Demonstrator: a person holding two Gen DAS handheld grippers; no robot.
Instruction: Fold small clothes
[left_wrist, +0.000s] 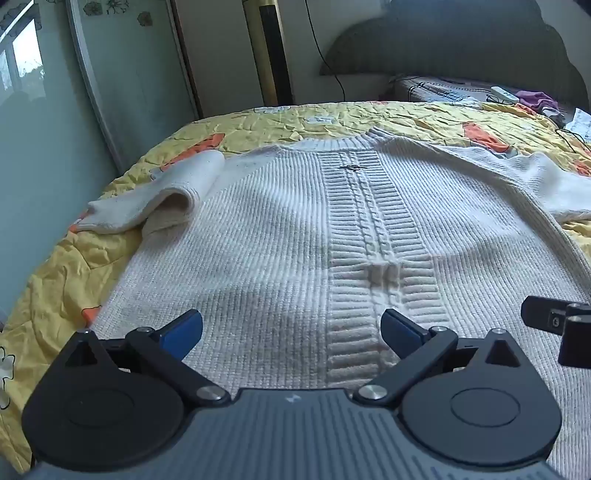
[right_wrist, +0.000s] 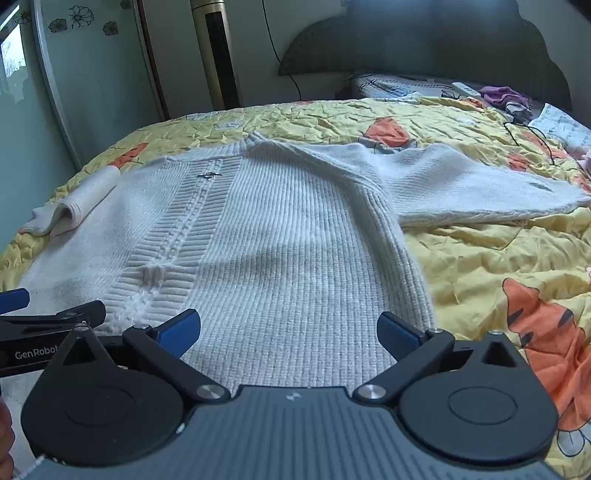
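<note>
A white knitted sweater lies flat on the bed, its collar at the far end and a cable-knit band down the middle. Its left sleeve is folded back on itself; its right sleeve stretches out to the right. My left gripper hovers wide open over the sweater's near hem, beside the centre band, nothing between its blue pads. My right gripper also stands open over the hem, close to the sweater's right edge. Each gripper shows at the rim of the other's view.
A yellow quilt with orange cartoon figures covers the bed. At the headboard lie a white remote, purple cloth and a black cable. A tall floor unit and a glass door stand behind the bed.
</note>
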